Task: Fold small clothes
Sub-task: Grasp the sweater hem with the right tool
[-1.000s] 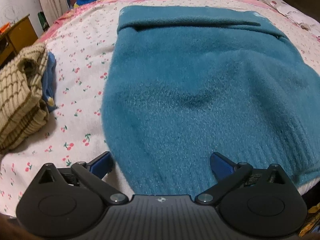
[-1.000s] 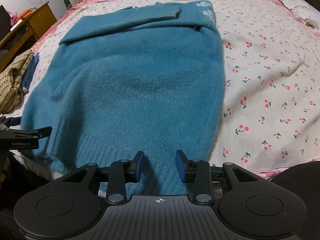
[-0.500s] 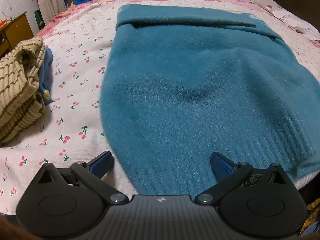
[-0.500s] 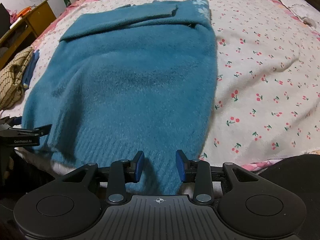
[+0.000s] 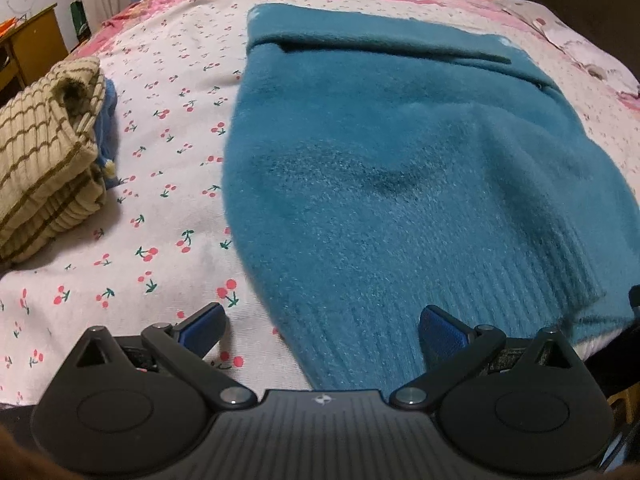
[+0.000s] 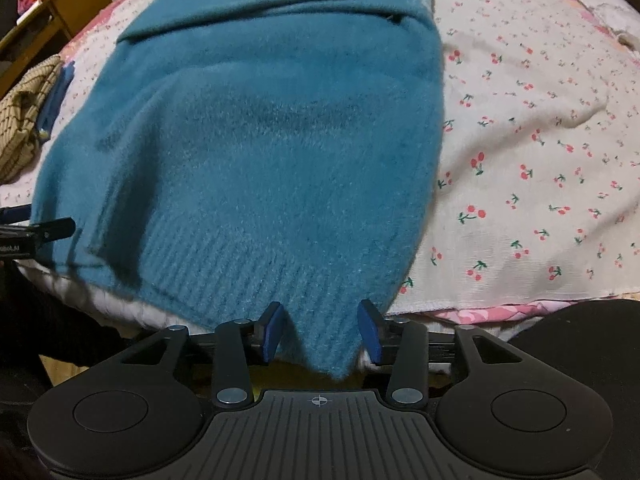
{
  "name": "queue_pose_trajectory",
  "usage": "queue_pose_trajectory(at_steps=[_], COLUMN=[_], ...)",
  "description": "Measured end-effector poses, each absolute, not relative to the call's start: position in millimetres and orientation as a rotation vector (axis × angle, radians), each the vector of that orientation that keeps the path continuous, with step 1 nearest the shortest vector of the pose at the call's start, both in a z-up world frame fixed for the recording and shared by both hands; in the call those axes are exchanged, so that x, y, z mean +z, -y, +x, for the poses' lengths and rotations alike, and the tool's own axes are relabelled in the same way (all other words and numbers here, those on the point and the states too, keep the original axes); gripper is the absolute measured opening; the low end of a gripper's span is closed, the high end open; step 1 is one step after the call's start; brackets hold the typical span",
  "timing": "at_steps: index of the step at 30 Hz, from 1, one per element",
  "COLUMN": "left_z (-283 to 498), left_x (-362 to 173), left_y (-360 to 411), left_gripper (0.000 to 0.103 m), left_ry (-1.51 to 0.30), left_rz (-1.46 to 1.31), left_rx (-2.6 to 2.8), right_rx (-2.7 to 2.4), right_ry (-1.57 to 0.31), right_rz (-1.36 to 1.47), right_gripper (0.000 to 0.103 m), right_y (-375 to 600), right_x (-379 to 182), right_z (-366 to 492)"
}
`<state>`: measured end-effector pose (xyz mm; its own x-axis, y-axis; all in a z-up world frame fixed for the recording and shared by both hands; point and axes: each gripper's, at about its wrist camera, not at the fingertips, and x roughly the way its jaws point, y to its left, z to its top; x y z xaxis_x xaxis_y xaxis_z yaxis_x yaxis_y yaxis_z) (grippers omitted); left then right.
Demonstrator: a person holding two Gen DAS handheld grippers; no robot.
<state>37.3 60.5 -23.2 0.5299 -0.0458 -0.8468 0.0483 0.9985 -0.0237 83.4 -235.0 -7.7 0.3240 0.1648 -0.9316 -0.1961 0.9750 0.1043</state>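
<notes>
A fuzzy teal sweater (image 5: 400, 168) lies flat on the cherry-print bed sheet (image 5: 160, 208), its sleeves folded across the far end and its ribbed hem toward me. My left gripper (image 5: 320, 326) is open wide at the hem's left corner, one finger on the sheet and one over the knit. In the right wrist view the sweater (image 6: 260, 152) hangs over the bed edge. My right gripper (image 6: 320, 326) is open, with the hem's right corner hanging between its blue pads (image 6: 368, 332).
A folded tan striped garment (image 5: 44, 160) on a blue piece lies at the left of the bed, also in the right wrist view (image 6: 24, 120). A wooden desk (image 6: 60, 8) stands far left. The sheet (image 6: 540, 160) extends right.
Both grippers have pulled back toward the near bed edge. The right jaws have opened wider around the hem corner, which now hangs over the edge. The left jaws have stayed wide open.
</notes>
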Motion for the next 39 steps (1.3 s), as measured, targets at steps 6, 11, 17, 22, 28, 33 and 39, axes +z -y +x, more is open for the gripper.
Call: queue_pose_trajectory(at_steps=[6,11,17,22,28,33,39], left_z=[35,28,23,31,22,29,28], left_x=[-22,-13,-4,-13,-7,-16,-13], left_y=[-59,-64,-71,-75,-86,-81,-105], left_gripper=[0.103,0.103,0.103,0.103,0.102,0.076,0.033], left_ry=[-1.004,-0.986,-0.986,-1.038,-1.024,-1.065,-1.087], left_rz=[0.007,-0.007,0.015,0.049,-0.012,-0.002,-0.135], left_rx=[-0.068,-0.084,-0.090,-0.035,-0.033,-0.010,-0.052], right_rx=[0.258,0.281,0.227,0.203,0.195,0.193,0.205], right_ry=[-1.203,-1.204,-1.155,-1.197,-1.185,-1.180,-1.164], right_rz=[-0.121,-0.110,-0.114,-0.157,-0.121,-0.102,-0.024], right_gripper=[0.029,0.004,0.002,0.002,0.003,0.003,0.003], right_y=[225,238,265,262,264,263,271], right_x=[-12,-2,23,11,11,10,13], right_z=[83,82,75,78,81,79,78])
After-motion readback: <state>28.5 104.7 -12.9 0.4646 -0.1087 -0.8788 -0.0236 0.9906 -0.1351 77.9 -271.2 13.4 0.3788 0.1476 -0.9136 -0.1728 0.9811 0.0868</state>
